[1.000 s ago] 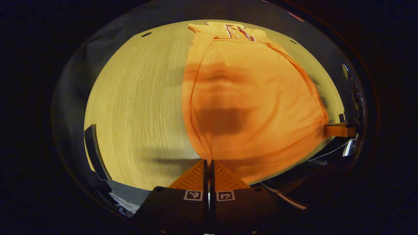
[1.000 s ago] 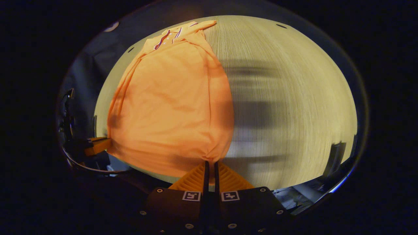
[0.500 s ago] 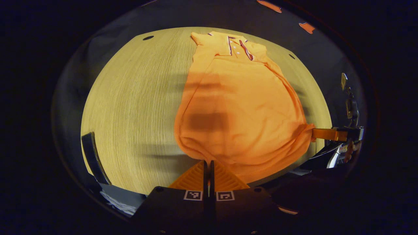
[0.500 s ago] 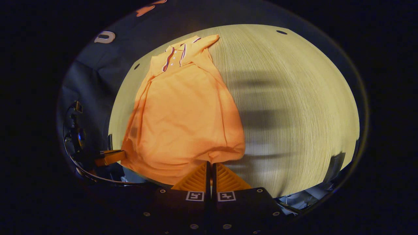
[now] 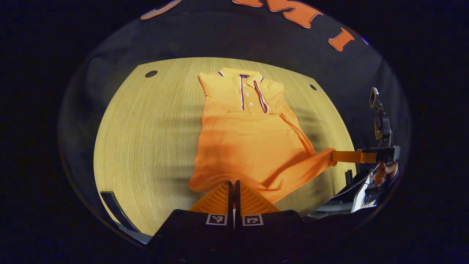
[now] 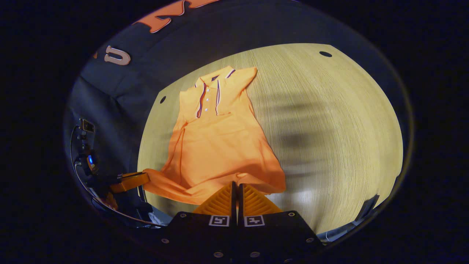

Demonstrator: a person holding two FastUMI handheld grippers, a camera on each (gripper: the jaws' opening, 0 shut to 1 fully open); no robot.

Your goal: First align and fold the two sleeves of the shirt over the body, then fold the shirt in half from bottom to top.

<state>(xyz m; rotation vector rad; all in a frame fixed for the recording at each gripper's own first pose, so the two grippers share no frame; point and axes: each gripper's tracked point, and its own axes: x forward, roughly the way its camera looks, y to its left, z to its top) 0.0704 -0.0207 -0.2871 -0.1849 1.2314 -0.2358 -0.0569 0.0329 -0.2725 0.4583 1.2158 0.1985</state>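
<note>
The orange shirt (image 5: 249, 146) is spread on the tabletop (image 5: 146, 139), sleeves already tucked over the body, so the bottom-to-top fold looks to be the step in hand. Each hem corner is pinched: the left tool (image 5: 231, 185) is clenched on the corner at the bottom centre of the left gripper view, the right tool (image 6: 236, 187) likewise at the bottom centre of the right gripper view. The hem is held raised and stretched between them, probably so it stays straight as it is carried over. The shirt's long axis runs up the frame, collar (image 6: 212, 79) pointing toward the upper part, away from both tools.
</note>
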